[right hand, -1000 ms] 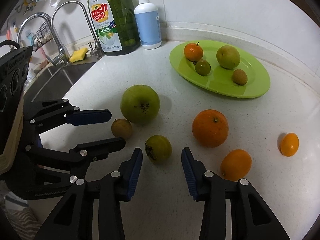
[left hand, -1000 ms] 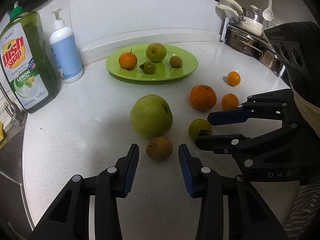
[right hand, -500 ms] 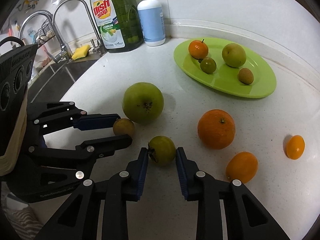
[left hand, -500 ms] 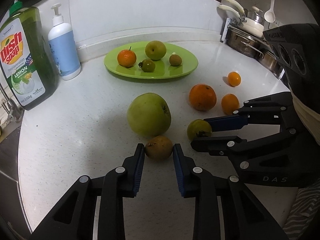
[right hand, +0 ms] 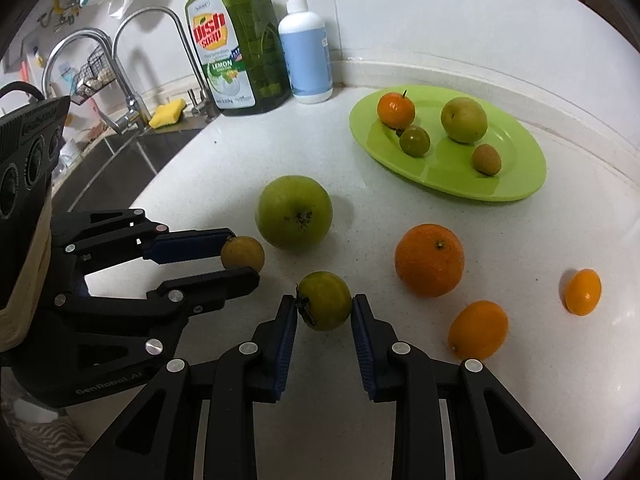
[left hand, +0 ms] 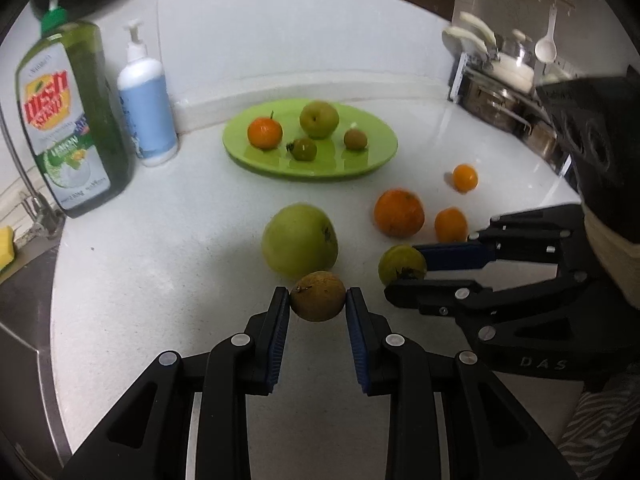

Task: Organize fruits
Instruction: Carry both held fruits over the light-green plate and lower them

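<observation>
My left gripper (left hand: 317, 300) is shut on a small brown fruit (left hand: 317, 296), also seen in the right wrist view (right hand: 243, 253). My right gripper (right hand: 324, 310) is shut on a small green fruit (right hand: 325, 300), which also shows in the left wrist view (left hand: 401, 264). A big green apple (left hand: 300, 240) lies just behind the brown fruit. A large orange (right hand: 429, 259) and two small orange fruits (right hand: 478, 329) (right hand: 583, 291) lie on the white counter. The green plate (right hand: 516, 184) at the back holds several fruits.
A green dish soap bottle (left hand: 68, 120) and a blue pump bottle (left hand: 147, 112) stand at the back left. A sink with taps (right hand: 132, 80) and a yellow sponge (right hand: 168, 114) lie left. Pots and a dish rack (left hand: 500, 92) stand at the back right.
Both grippers moved forward and closed: the left onto the brown fruit, the right onto the small green fruit. Both were open and short of the fruits one second ago.
</observation>
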A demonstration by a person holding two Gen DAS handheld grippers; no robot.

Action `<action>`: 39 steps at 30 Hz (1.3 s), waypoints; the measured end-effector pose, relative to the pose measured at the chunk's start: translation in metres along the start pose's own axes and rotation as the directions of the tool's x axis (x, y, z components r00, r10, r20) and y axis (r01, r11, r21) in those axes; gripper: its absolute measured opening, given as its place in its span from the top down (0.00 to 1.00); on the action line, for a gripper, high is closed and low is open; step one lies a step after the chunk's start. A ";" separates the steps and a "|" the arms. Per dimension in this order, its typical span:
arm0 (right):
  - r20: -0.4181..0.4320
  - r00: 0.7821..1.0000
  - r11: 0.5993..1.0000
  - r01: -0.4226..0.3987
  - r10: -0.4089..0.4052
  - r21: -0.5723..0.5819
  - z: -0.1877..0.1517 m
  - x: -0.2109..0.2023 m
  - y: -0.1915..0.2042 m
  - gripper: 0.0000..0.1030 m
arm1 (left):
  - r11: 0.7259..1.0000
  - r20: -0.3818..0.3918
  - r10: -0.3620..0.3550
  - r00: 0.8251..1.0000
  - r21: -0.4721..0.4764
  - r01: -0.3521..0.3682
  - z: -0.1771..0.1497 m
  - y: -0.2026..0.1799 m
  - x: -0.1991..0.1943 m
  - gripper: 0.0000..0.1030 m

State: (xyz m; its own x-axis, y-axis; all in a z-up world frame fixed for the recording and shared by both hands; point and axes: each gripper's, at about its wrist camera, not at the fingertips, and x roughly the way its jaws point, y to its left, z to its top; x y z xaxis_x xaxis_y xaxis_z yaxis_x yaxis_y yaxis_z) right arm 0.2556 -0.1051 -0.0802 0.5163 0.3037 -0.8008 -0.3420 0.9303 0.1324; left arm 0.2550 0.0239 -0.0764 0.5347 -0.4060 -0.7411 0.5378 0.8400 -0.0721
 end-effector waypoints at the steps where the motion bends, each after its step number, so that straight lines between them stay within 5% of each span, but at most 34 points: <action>1: 0.008 1.000 1.000 0.000 0.000 0.001 0.000 -0.004 0.000 0.72 | 1.000 0.012 0.004 1.000 -0.004 -0.004 0.002 -0.001 -0.004 0.72; 18: 0.211 0.976 0.999 0.042 -0.045 0.020 0.027 -0.080 -0.021 0.72 | 0.998 0.178 0.066 0.982 -0.009 -0.065 0.063 -0.030 -0.042 0.72; 39: 0.244 0.966 0.996 0.082 -0.091 0.046 0.108 -0.062 -0.102 0.72 | 0.997 0.137 0.081 0.987 -0.028 -0.078 0.161 -0.009 0.025 0.72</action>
State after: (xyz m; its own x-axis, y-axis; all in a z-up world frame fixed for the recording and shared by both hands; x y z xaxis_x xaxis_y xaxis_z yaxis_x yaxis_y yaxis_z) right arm 0.3428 -0.1965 0.0190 0.7210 0.2587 -0.6428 -0.2616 0.9607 0.0932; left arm 0.3686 -0.0520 0.0135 0.6608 -0.3819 -0.6461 0.4760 0.8789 -0.0326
